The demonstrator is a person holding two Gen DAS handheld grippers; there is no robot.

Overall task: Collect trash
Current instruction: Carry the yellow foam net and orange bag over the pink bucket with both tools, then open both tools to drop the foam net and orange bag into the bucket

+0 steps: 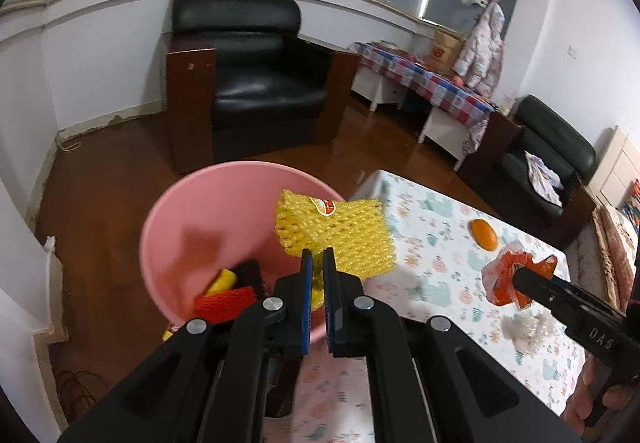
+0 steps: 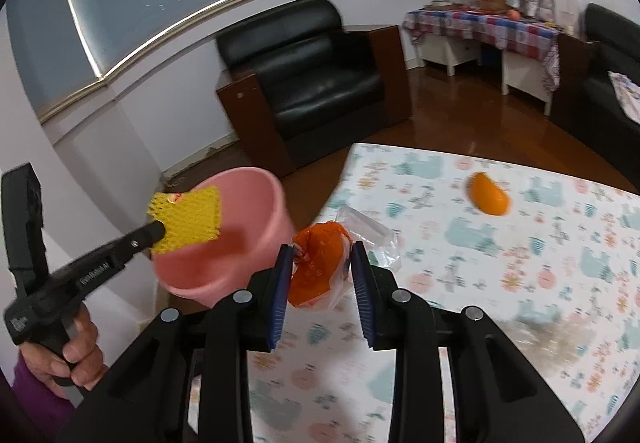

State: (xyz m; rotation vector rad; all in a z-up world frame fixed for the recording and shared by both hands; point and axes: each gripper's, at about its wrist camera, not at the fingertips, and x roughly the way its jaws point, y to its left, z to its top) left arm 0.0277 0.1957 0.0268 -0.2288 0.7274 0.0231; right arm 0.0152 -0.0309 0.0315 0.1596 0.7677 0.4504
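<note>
Hard to make out the fluffy whitish clump [image 1: 528, 329] on the desk [image 1: 432, 243]: blurred in the left wrist view, just a smear in the right one. Bottom of the pink bucket [image 1: 208, 243] partly blocked by the left tool's [image 1: 317, 257] own arms, so only bits of a red foam net [image 1: 224, 303], something dark and something yellow peeking out inside. Red label on the yellow foam net [image 1: 340, 239] too small to read.

Left view only: the bucket's contents, plus the right tool [image 1: 520, 275] coming in from the side with its tip buried in the orange plastic bag [image 1: 512, 279]. Right view only: the hand [image 2: 60, 347] gripping the left tool's handle, the bucket's outside wall [image 2: 224, 267], and a bit of clear plastic [image 2: 372, 235] behind the bag.

Left tool [image 2: 158, 233] nearly closed, pinching the lower edge of the yellow foam net [image 2: 188, 219], held up over the bucket's rim. Right tool [image 2: 320, 263] about halfway open, blue pads [image 2: 282, 283] pressed on either side of the orange bag [image 2: 320, 267], held just above the desk [image 2: 520, 263] near its bucket-side edge. Orange fruit [image 2: 489, 199] lying on the floral desk cloth, well apart from both tools.
</note>
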